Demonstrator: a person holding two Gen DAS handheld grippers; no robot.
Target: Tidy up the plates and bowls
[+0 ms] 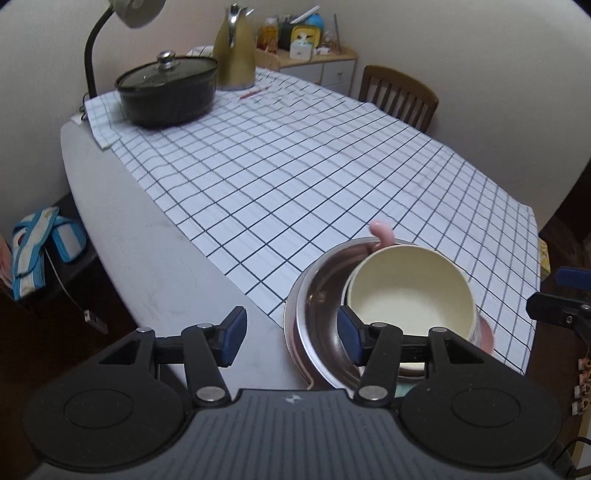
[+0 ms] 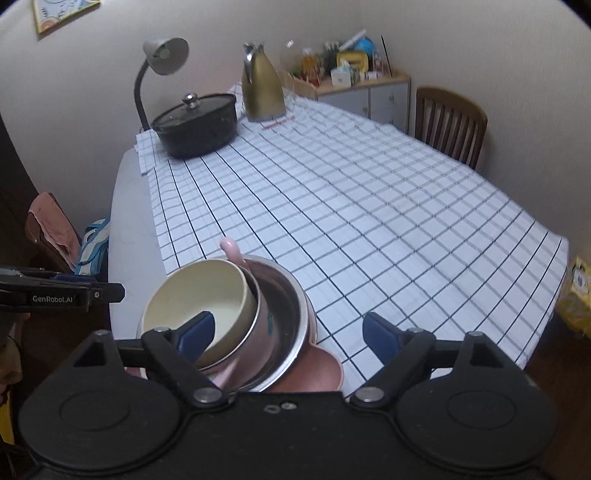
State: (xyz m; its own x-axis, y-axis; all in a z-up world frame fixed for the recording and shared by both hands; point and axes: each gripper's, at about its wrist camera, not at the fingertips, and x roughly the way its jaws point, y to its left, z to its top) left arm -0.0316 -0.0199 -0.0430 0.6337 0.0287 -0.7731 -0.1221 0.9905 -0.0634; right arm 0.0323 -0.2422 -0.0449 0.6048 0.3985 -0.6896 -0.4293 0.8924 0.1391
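Observation:
A cream-lined bowl (image 1: 410, 291) leans tilted inside a steel bowl (image 1: 317, 306) at the near edge of the checked cloth (image 1: 332, 166). A pink spoon handle (image 1: 382, 232) pokes up behind them. In the right wrist view the cream bowl (image 2: 195, 291) and the steel bowl (image 2: 288, 306) rest on a pink plate (image 2: 317, 376), with the spoon handle (image 2: 231, 249) at the back. My left gripper (image 1: 291, 338) hovers open just left of the stack, one pad over the steel rim. My right gripper (image 2: 288, 336) stands wide open above the stack, its pads touching nothing.
A lidded black pot (image 1: 168, 92), a gold jug (image 1: 234, 55) and a desk lamp (image 1: 136, 11) stand at the table's far end. A wooden chair (image 1: 400, 96) is at the far right. Bare grey tabletop (image 1: 147, 240) runs along the left.

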